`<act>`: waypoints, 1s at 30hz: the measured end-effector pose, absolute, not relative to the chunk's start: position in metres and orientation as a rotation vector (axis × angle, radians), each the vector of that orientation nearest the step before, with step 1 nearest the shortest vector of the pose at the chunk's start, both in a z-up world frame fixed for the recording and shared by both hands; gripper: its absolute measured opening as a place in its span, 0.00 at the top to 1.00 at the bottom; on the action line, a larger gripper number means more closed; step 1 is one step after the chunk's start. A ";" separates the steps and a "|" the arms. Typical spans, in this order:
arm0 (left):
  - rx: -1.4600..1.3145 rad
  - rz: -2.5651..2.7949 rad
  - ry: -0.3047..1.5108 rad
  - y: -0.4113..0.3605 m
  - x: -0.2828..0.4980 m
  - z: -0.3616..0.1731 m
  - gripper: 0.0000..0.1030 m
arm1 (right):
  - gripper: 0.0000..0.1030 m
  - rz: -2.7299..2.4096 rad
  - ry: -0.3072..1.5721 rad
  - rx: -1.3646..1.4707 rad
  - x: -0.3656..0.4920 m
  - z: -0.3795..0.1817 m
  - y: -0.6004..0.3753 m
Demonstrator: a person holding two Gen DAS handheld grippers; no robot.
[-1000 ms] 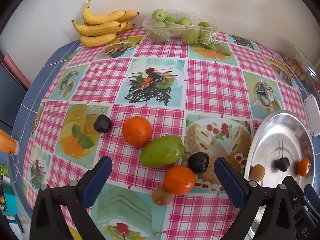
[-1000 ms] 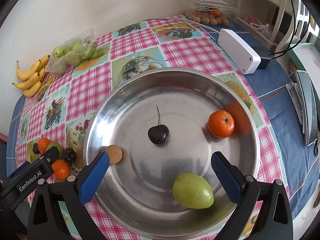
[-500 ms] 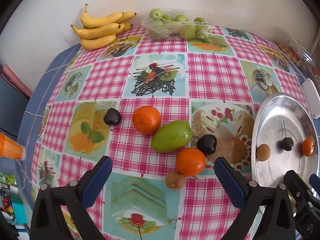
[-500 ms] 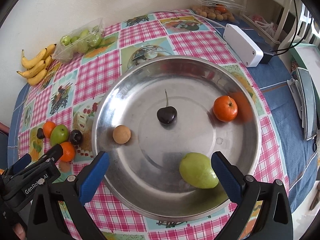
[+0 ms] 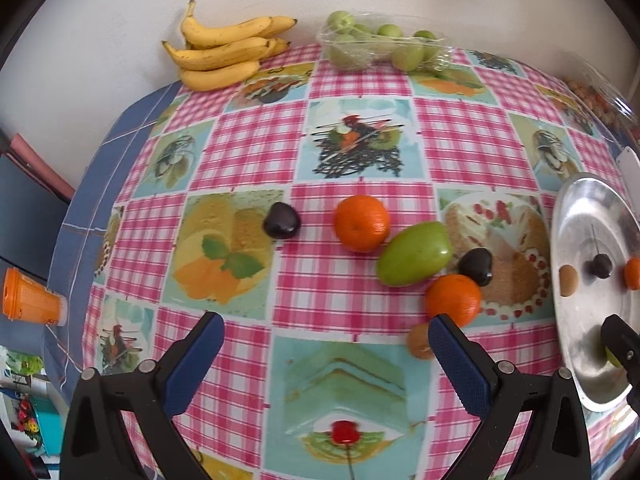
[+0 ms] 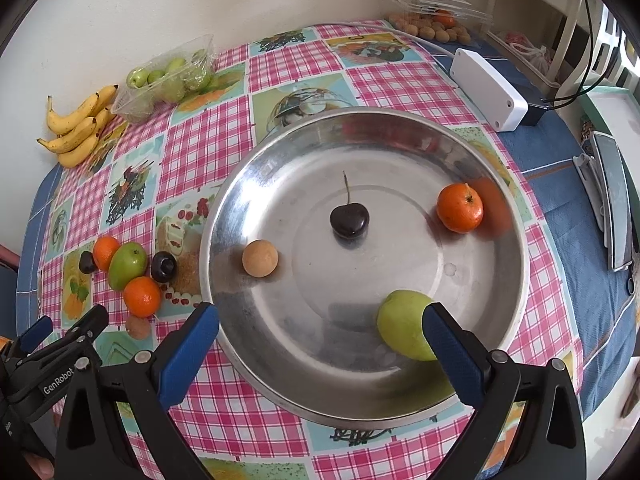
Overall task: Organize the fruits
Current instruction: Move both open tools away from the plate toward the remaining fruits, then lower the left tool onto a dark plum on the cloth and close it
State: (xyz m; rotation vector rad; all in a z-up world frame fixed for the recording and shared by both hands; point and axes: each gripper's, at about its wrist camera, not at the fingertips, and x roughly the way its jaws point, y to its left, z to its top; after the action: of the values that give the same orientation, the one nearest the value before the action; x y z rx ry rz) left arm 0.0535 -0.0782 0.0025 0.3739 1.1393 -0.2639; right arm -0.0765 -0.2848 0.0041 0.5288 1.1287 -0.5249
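A steel bowl holds a dark cherry, an orange, a tan round fruit and a green fruit. My right gripper is open and empty above the bowl's near rim. On the cloth left of the bowl lie two oranges, a green mango, two dark cherries and a small brown fruit. My left gripper is open and empty, near side of these fruits. The bowl shows at the right edge.
Bananas and a plastic tray of green fruits sit at the table's far edge by the wall. A white box and a clear pack of nuts lie beyond the bowl. An orange cup stands at left.
Both grippers have pulled back and up from the table. The fruits now sit farther from the left gripper. The green fruit in the bowl has shifted toward the right finger.
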 end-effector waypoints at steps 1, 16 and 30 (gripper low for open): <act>0.368 -0.256 1.143 -0.074 0.056 0.003 0.00 | 0.02 -0.529 1.135 0.526 -0.075 0.003 -0.283; 0.247 -0.152 1.149 -0.002 0.098 0.007 0.00 | 0.02 -0.469 1.153 0.503 -0.035 0.011 -0.234; 0.155 -0.106 1.182 0.037 0.119 0.005 0.00 | 0.02 -0.371 1.197 0.504 0.002 0.003 -0.186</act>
State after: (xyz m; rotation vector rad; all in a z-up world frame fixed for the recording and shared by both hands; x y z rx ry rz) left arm 0.1189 0.0367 0.0054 0.1552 1.1820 -0.1061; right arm 0.0022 -0.1862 0.0028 0.5036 1.1974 -0.3711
